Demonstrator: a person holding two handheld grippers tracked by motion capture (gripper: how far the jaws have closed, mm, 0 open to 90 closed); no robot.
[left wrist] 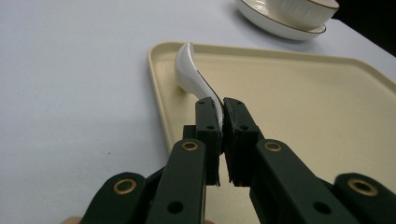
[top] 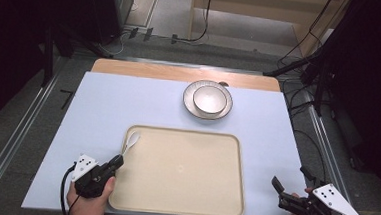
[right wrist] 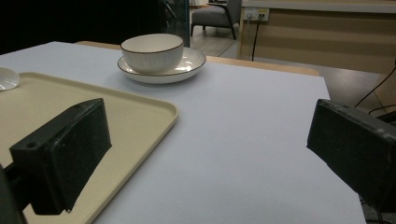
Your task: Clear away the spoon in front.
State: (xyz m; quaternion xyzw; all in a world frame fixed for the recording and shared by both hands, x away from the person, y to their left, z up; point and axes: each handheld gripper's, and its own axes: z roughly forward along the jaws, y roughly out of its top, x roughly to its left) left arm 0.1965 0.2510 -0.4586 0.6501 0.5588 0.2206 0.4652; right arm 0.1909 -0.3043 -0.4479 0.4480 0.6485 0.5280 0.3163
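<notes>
At tray's near-left corner: white spoon (top: 130, 142) – bowl end resting on the tray (top: 182, 207) floor by the left rim, handle slanting back toward the person.
Spoon in left tool view: spoon (left wrist: 194, 79), bowl down on tray (left wrist: 299, 93), handle rising to the pads.
Spoon axis: long axis runs near-left to far-right across the left rim, roughly in line w/ the tool; bowl points away from the person, handle end points at the left hand.
Left tool (top: 116, 162): clenched on the spoon's handle tip – jaws nearly together, handle pinched between them (left wrist: 222, 122).
Spoon vs tool: lies straight ahead of the jaws, so any set-down or lift goes along that same line.
Nearer hand: left, by far; right is well apart across the tray.
Right tool (top: 291, 185): released, jaws spread wide, nothing between; sits off the tray's near-right corner over the table (top: 103, 107).
Farther out: small bowl (top: 209, 98) nested on a plate (top: 224, 111), beyond the tray's far edge, apart from it.
</notes>
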